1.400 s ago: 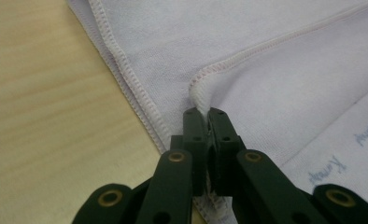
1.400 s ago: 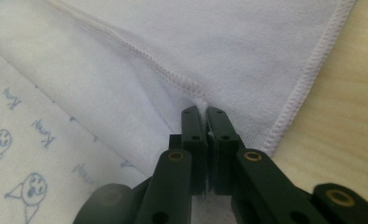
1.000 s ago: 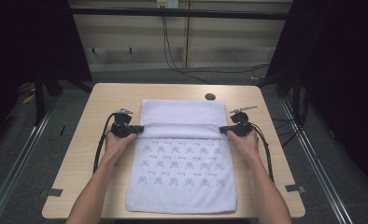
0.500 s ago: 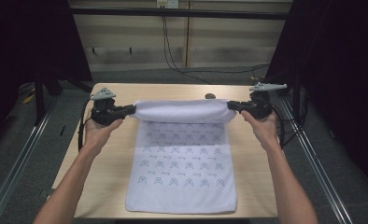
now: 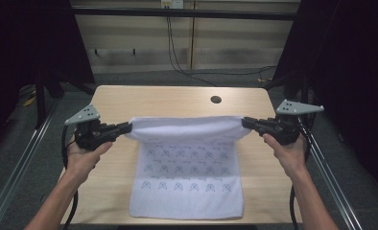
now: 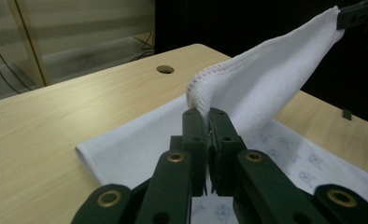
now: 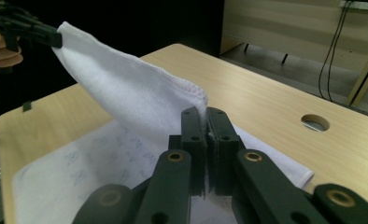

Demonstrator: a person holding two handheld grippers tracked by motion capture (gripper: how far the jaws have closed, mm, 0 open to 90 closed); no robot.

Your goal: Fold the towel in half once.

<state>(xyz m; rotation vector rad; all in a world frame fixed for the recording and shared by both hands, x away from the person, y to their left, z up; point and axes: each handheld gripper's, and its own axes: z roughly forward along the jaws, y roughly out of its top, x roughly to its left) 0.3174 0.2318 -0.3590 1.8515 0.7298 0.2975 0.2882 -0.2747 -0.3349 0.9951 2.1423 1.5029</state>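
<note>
Left claw at mid-left of the high view and right claw at mid-right each clamp a corner of the white towel, its far edge stretched taut between them above the table. The near part of the towel, printed with small blue figures, lies flat on the table toward the bottom centre. A round hole sits in the tabletop at upper centre-right.

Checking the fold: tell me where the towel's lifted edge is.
In the high view the towel lies mid-table, its far edge raised between the left hand-held gripper and right hand-held gripper, short of the table hole.
</note>
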